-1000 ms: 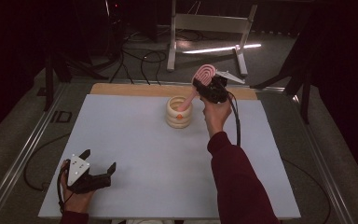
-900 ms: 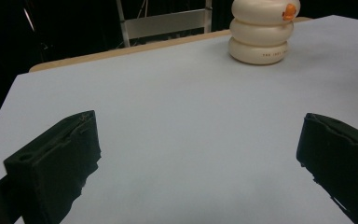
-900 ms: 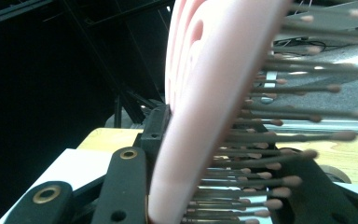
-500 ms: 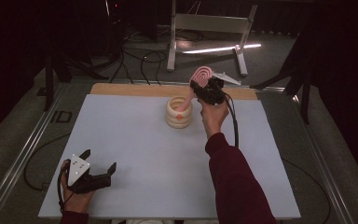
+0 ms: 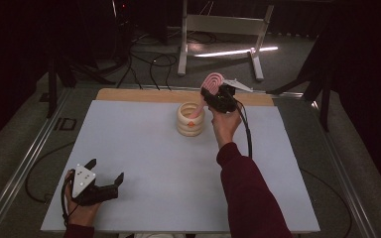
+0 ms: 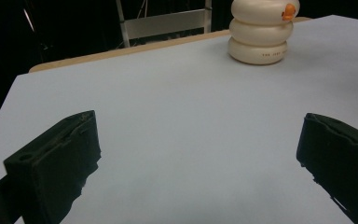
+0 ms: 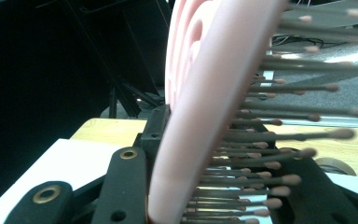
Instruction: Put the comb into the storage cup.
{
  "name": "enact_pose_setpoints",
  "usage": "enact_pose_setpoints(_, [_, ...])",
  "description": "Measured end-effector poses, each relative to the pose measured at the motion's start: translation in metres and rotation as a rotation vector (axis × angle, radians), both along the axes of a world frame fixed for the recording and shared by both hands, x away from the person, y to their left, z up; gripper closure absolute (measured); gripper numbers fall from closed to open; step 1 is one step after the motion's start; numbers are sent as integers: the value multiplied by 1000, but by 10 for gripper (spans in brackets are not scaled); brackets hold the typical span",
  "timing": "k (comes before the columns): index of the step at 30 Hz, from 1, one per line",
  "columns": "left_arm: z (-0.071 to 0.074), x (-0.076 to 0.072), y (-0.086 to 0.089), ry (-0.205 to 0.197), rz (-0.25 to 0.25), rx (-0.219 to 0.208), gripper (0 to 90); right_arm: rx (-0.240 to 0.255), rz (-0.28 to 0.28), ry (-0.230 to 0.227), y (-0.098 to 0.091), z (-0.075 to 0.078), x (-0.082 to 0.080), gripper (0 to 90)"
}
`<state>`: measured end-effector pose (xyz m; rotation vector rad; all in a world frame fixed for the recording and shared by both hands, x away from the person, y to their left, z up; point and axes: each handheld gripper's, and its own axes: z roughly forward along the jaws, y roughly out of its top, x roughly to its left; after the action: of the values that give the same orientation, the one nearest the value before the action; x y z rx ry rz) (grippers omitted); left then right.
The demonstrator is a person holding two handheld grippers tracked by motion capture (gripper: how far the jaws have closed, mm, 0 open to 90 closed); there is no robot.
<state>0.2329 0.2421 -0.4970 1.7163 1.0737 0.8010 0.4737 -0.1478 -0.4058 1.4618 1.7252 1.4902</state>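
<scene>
**Hairbrush held above the holder**

The pink hairbrush (image 5: 211,82) is clamped in the right gripper (image 5: 220,96), raised just right of the cream ringed holder (image 5: 190,120) at the table's (image 5: 144,148) far side. The left gripper (image 5: 104,173), jaws wide apart, rests at the near left corner.

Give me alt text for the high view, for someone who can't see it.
The right gripper holds a pink hairbrush above a cream ringed holder near the far edge of a pale table. The left gripper rests open at the near left corner.
</scene>
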Motion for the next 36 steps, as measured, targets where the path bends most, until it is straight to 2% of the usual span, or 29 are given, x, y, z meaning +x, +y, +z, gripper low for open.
enact_pose_setpoints(36, [-1, 0, -1, 1, -4, 3, 2, -40, 1, 18, 15, -21, -1, 619])
